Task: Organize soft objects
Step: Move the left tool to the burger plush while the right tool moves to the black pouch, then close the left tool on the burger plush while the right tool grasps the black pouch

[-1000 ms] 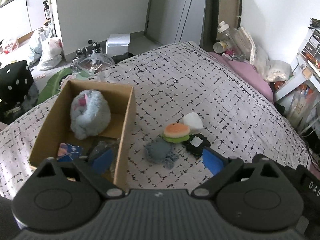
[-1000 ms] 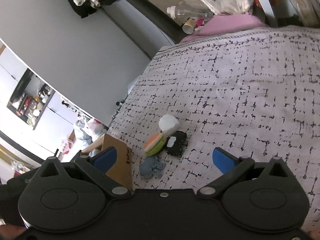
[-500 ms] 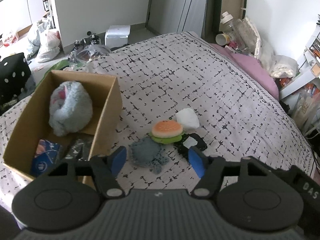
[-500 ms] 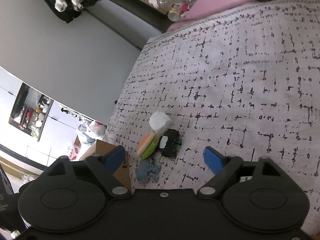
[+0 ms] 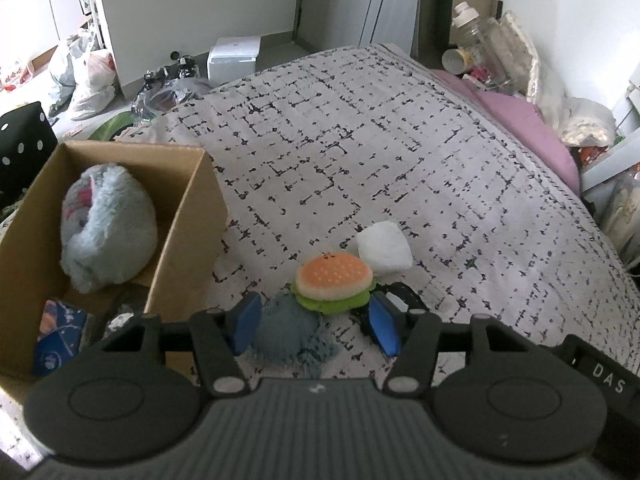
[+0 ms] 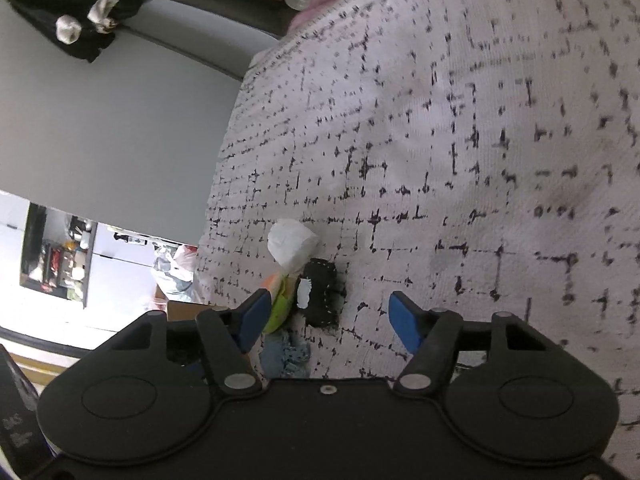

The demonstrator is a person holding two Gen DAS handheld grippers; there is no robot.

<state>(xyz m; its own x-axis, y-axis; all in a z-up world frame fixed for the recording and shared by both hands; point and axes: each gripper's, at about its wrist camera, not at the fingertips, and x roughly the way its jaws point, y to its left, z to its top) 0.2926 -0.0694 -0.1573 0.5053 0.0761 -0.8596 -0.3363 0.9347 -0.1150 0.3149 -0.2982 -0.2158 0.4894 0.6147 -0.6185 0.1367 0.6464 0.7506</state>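
The left gripper's (image 5: 312,326) fingers (image 5: 245,322) stand well apart with nothing between them held; they straddle the blue-grey fuzzy toy (image 5: 290,334) lying on the bed (image 5: 400,152), with the burger plush (image 5: 334,282) just beyond their tips. The right gripper (image 6: 332,318) is likewise spread wide and empty, its fingers (image 6: 404,320) framing the black pouch (image 6: 320,296) from the other side.

The trouble from here, as I judge it, is crowding. The fuzzy toy, the burger, the black pouch and the white pillow (image 5: 384,247) lie touching or nearly so, and a closing pinch on the fuzzy toy could catch the burger's green edge or drag the pouch along. The toy is limp and may sag out of a shallow grip on the way to the cardboard box (image 5: 188,224), just to the left, which already holds a grey plush (image 5: 106,226) and a blue packet (image 5: 60,330). With both grippers aimed at the same cluster, they could also knock into each other.

Against the frames a second ago, the left gripper has swung right, away from the box, and dropped closer, its fingers narrower than before. The right gripper has come lower and nearer too. The soft things themselves have not shifted.
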